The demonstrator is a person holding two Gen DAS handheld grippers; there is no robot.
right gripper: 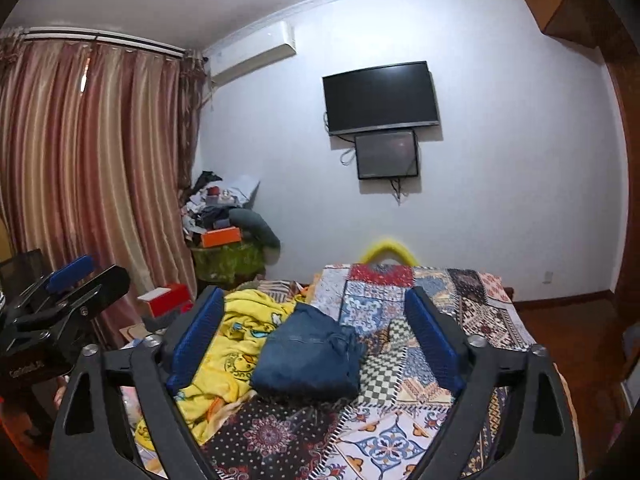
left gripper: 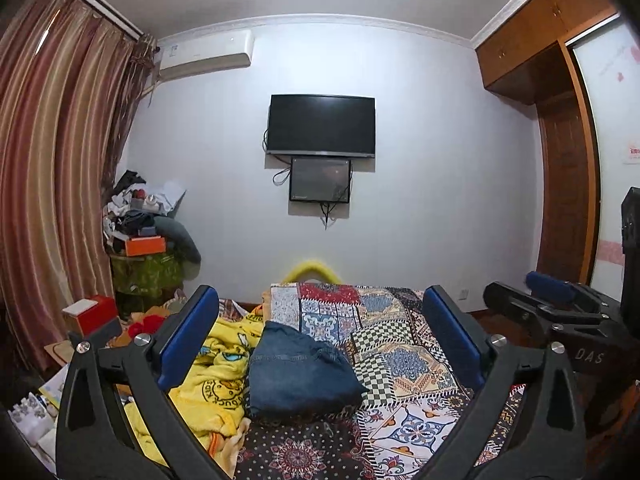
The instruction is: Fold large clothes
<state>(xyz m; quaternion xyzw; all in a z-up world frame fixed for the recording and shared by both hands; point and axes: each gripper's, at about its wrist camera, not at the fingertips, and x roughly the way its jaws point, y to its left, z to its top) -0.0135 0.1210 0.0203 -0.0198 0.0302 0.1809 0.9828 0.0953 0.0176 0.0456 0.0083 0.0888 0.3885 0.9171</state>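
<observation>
The left gripper (left gripper: 320,336) is held about level above the bed, its blue-padded fingers (left gripper: 188,340) spread wide with nothing between them, and the right gripper (left gripper: 548,292) is seen beside it at the right edge of the left wrist view. The right gripper is tipped slightly downward, its jaws likewise set wide and empty. The folded blue jeans (right gripper: 310,354) are found at lower centre of both views, resting on the patchwork bedspread (right gripper: 400,432) and touching the yellow blanket (right gripper: 236,344) to their left.
</observation>
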